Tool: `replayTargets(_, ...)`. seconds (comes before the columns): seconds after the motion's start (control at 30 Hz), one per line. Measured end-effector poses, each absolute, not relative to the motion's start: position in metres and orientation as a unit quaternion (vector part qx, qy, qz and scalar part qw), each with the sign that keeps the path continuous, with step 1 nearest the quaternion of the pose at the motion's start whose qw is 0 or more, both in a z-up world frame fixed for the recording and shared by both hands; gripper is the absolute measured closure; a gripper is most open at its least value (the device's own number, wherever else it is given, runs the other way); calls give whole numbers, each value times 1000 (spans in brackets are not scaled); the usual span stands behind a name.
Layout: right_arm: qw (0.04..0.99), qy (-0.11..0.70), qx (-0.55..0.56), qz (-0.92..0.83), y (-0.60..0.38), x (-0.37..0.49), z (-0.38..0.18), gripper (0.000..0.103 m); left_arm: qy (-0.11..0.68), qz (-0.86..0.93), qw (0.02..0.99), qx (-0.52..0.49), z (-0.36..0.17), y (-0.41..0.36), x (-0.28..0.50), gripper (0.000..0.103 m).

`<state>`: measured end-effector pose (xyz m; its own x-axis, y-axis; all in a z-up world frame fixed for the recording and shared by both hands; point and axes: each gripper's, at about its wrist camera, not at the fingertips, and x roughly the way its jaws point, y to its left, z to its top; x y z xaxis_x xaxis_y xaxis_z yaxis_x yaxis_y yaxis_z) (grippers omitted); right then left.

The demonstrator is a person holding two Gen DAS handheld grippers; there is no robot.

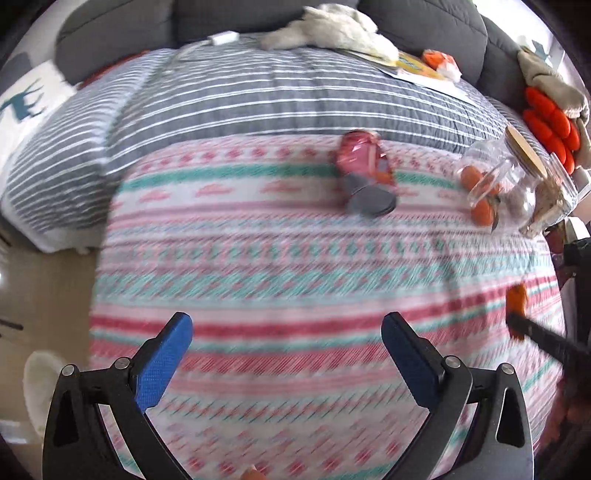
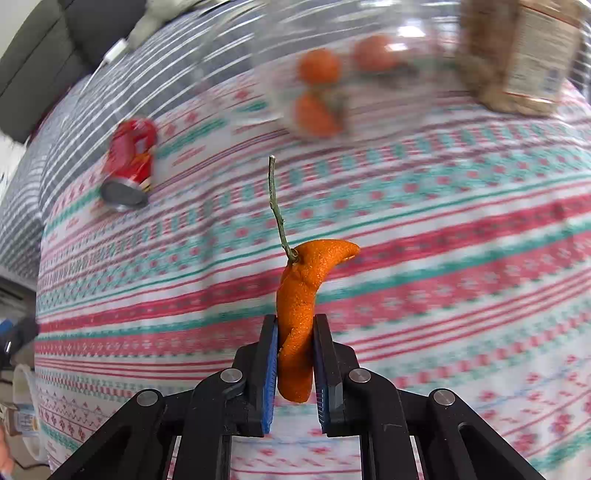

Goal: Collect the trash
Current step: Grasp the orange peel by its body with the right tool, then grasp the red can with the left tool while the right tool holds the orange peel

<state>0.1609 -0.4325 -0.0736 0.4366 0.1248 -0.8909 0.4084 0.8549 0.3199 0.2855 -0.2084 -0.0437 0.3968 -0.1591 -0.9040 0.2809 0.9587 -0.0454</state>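
Observation:
My right gripper [image 2: 294, 332] is shut on an orange peel [image 2: 301, 295] with a thin green stem, held above the patterned blanket [image 2: 443, 258]. In the left wrist view the same peel [image 1: 516, 301] and gripper show at the right edge. A crushed red soda can [image 1: 364, 171] lies on the blanket; in the right wrist view it [image 2: 129, 162] is at the upper left. My left gripper [image 1: 286, 347] is open and empty, over the blanket's near part, well short of the can.
A clear glass jar [image 1: 495, 181] with a wooden lid holds orange pieces, next to a second jar [image 1: 554, 199] of brown stuff. A grey striped blanket [image 1: 258, 99], a white cloth [image 1: 332, 27], papers and orange toys lie at the back. Bare floor lies left.

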Motion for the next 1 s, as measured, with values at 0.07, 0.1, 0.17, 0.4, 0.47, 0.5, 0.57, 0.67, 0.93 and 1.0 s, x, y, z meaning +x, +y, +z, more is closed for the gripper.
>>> replayTargets(0.07,807,519,266,-94,-446,154,-73,89,536,-134,832,51,-47,-230,302,0)
replayTargets(0.1,806,518,270,-98,-451,153,-73,89,538,-135,831,43,-48,-237,309,0)
replayTargets(0.17,803,518,274,-105,-461,149,-75,89,541,-134,830,21,-53,-251,326,2)
replayTargets(0.4,801,519,281,-106,-479,147,-80,89,534,-140,834,-4,-72,-274,360,18)
replayTargets(0.47,800,520,278,-106,-482,145,-81,89,521,-154,840,2,-72,-287,363,18)
replayTargets(0.5,800,522,276,-107,-484,143,-81,89,520,-159,839,5,-73,-293,364,18)
replayTargets(0.57,799,523,276,-109,-485,143,-82,88,514,-163,842,9,-74,-303,368,18)
replayTargets(0.67,799,524,276,-109,-487,140,-83,88,521,-157,839,14,-79,-315,376,21)
replayTargets(0.93,806,517,265,-112,-486,123,-67,88,547,-146,824,25,-87,-314,363,43)
replayTargets(1.0,806,517,266,-111,-482,119,-61,88,547,-148,823,37,-83,-307,349,43)
